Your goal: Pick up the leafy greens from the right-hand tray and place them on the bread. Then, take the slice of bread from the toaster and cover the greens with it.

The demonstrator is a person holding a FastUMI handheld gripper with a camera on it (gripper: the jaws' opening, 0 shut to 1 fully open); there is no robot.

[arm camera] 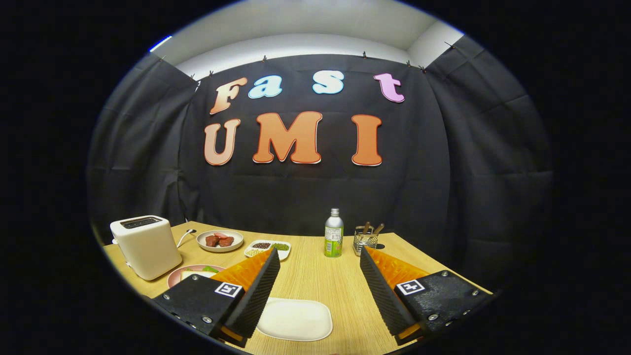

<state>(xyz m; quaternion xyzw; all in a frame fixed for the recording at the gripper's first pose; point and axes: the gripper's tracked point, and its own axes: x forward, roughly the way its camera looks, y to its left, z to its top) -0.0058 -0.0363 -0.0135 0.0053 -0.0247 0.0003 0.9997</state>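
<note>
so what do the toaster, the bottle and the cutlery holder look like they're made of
The toaster looks like cream plastic or painted metal, smooth and matte; the look leaves that open. The bottle seems to be metal, given its silvery neck and cap above a green label. The cutlery holder looks like thin wire mesh. The gripper hangs open above the table.

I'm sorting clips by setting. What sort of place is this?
Likely a staged kitchen table in a cloth-walled booth: a toaster, plates of food and a bottle on a wooden table. The tool hangs open above it.
</note>
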